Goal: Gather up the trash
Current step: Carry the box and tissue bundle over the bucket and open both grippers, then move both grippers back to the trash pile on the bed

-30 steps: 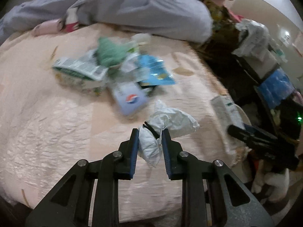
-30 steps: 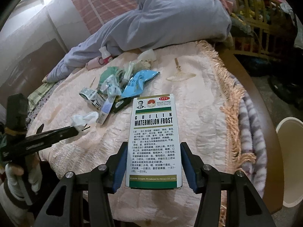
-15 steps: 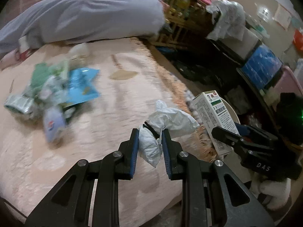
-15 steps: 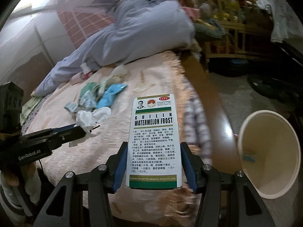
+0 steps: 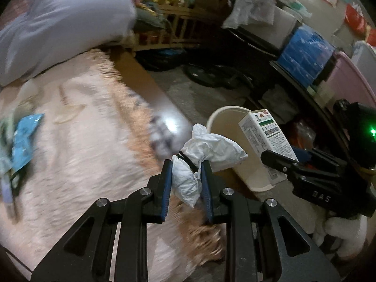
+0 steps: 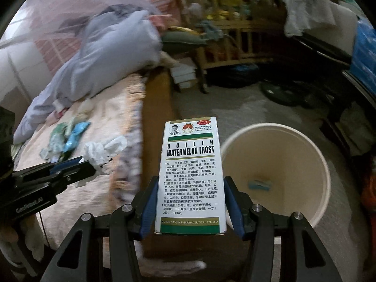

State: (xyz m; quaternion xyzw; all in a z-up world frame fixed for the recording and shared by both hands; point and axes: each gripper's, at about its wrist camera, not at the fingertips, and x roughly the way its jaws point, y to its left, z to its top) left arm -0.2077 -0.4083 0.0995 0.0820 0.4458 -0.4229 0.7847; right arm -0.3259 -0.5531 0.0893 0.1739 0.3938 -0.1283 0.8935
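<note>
The right hand-held gripper [image 6: 191, 202] was seen closed on a tall medicine box [image 6: 190, 176], pinched by its long sides near the lower end so the printed face stayed towards the camera; the box was held upright just beside the rim of a cream bin [image 6: 277, 171] on the floor, presumably for release into it; one small blue scrap [image 6: 258, 184] was noted on the bin's bottom; the left hand-held gripper [image 5: 186, 176] was seen clamped on a crumpled white tissue wad [image 5: 206, 150], gripped at its lower lobe, a dark band crossing its waist, the free end carried past the bed's fringed edge towards the same bin [image 5: 225, 117]; further wrappers [image 6: 68, 138] were left on the pink bedspread [image 5: 77, 141], so collection was judged unfinished; legible on the box: "OTC", "GUILIN WATERMELON FROST", "GUILIN SANJIN PHARMACEUTICAL CO.,LTD", with Chinese text; "DAS" was read on the right tool's body, and what looked like "GenRobot.AI" on the left's, partly blurred.
</note>
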